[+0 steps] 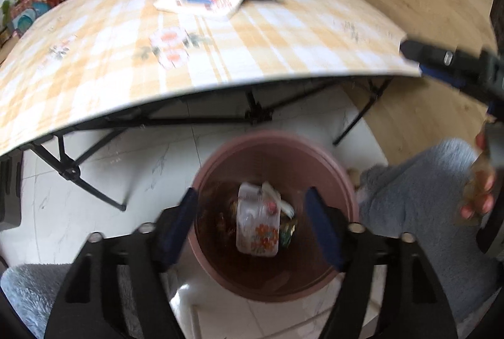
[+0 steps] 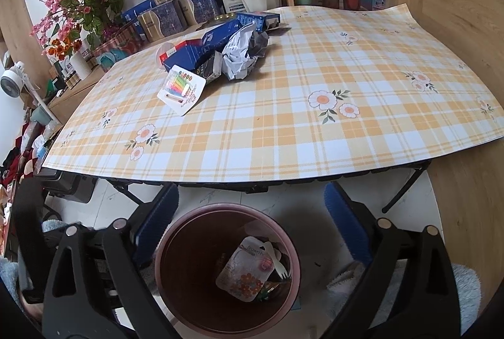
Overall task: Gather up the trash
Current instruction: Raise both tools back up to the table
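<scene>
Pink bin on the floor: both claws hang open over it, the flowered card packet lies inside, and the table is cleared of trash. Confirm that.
Not cleared. The right wrist view shows a colourful card packet, crumpled paper and blue boxes on the table. The rest holds: left claw and right claw hang open over the pink bin, flowered card packet inside.

One bin [image 2: 226, 269], one table [image 2: 283, 124], one crumpled paper [image 2: 239, 55], one white fork [image 2: 277, 260].
</scene>
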Motion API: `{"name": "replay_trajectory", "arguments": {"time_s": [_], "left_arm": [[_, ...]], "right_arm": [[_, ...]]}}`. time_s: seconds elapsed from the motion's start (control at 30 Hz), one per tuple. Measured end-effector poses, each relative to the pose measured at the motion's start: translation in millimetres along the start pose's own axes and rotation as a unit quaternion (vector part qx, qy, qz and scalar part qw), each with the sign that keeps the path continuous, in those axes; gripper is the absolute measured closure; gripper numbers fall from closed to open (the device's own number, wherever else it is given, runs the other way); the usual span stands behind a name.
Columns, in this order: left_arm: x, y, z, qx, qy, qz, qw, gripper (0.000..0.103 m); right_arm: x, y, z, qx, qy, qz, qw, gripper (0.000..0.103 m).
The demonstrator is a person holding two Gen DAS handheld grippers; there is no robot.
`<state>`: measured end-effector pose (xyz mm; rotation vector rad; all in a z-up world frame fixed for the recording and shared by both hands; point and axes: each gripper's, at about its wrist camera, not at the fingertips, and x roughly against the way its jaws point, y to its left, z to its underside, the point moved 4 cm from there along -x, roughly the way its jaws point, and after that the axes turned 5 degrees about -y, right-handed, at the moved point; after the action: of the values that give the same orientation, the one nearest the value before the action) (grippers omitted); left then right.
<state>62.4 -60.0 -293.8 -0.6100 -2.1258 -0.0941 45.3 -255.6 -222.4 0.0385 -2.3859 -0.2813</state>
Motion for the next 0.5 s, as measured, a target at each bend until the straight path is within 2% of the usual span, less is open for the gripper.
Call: {"name": "replay_trajectory", "arguments": {"time_s": [0.17,0.37,0.5], "left_arm": [[26.9,14.9,-22.9,0.026,-0.07,-0.019,0.997,0.013],[60.7,35.1,-59.5,0.028,-0.147,-0.064,0.9867,0.007],[77.0,53.8,-78.8,0.043,-0.176,-0.077,0.9804,0.006]], "right_arm": [[3.0,-2.5,-10.2,0.014,-0.015,0.01,1.0,0.006],[9.1,-4.5,-30.5,0.04,-0.042,0.026,0.998,0.006],[12.6,-7.9,-47.7,0.05,-0.056,0.03,0.997,0.006]]}}
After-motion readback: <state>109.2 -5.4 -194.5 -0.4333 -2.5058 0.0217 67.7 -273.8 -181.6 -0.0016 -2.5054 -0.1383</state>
